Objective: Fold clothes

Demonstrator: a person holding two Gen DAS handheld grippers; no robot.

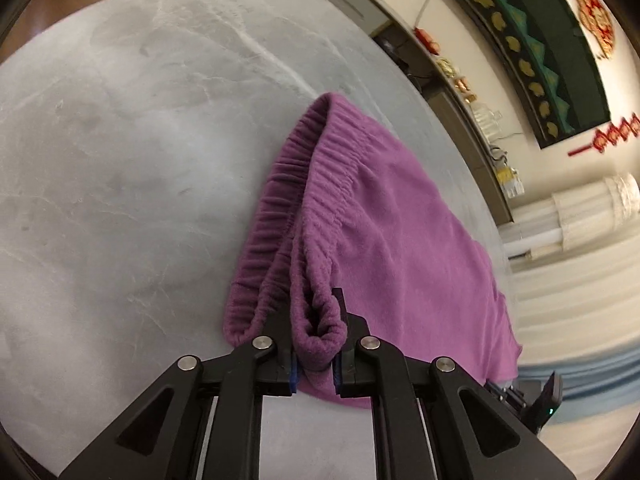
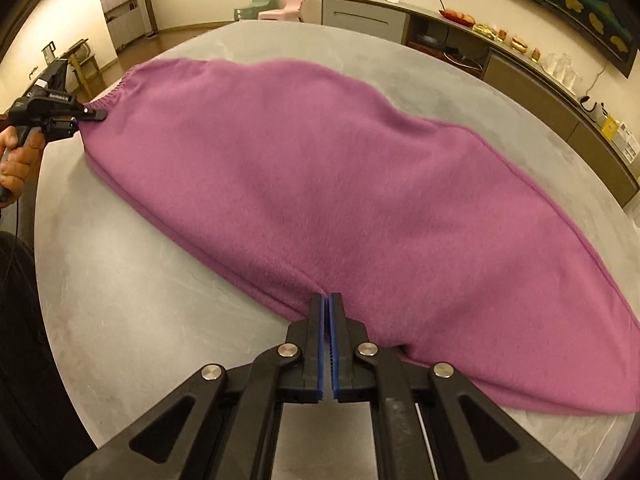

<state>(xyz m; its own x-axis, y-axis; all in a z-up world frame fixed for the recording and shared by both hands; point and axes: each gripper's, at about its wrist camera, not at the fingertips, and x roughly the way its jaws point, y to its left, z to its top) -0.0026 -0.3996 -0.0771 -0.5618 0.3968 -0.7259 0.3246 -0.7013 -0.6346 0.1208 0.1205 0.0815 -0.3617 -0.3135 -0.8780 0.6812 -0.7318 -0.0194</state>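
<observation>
Purple fleece pants [image 2: 320, 180] lie stretched across a round grey table [image 2: 120, 288]. In the left wrist view their gathered elastic waistband [image 1: 320, 184] runs away from me, and my left gripper [image 1: 310, 308] is shut on its near, bunched end. The right wrist view shows that gripper [image 2: 96, 115] at the far left, clamped on the waistband corner and held by a hand [image 2: 16, 160]. My right gripper [image 2: 328, 300] is shut at the near edge of the pants, where a crease in the fabric runs into its tips.
A long sideboard [image 2: 520, 80] with jars, food and small items runs along the wall to the right of the table. A green and a pink chair [image 2: 280, 0] stand beyond the far edge. Bare grey tabletop [image 1: 120, 160] spreads left of the waistband.
</observation>
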